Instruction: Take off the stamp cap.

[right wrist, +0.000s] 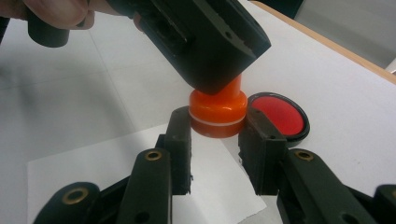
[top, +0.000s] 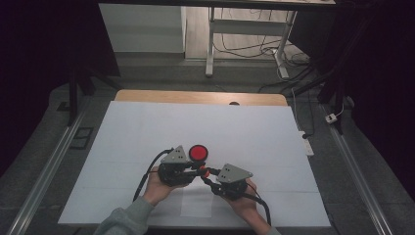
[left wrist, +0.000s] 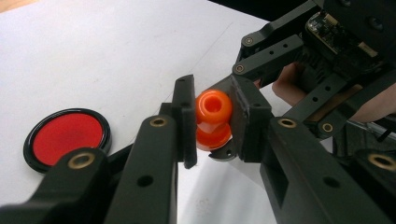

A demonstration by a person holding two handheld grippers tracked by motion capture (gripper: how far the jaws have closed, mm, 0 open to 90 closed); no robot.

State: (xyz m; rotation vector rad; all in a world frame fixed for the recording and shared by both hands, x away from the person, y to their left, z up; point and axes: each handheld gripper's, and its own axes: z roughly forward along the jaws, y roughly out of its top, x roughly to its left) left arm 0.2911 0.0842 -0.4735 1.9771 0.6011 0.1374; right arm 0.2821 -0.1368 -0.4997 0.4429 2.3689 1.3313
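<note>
A small orange plastic piece (top: 206, 172), made of a narrower part and a wider part with a white ring, hangs just above the white sheet between both grippers. My left gripper (left wrist: 214, 122) is shut on the narrower orange part (left wrist: 213, 106). My right gripper (right wrist: 218, 134) is shut on the wider ringed part (right wrist: 217, 112). In the high view the left gripper (top: 198, 169) comes in from the left and the right gripper (top: 209, 178) from the right, tips meeting at the piece. A red disc with a black rim (top: 198, 152) lies flat just behind them.
A large white sheet (top: 147, 132) covers the wooden table (top: 195, 96). A smaller paper (top: 195, 203) lies under the hands near the front edge. Beyond the table stand a desk frame (top: 210, 44) and floor cables (top: 293, 58).
</note>
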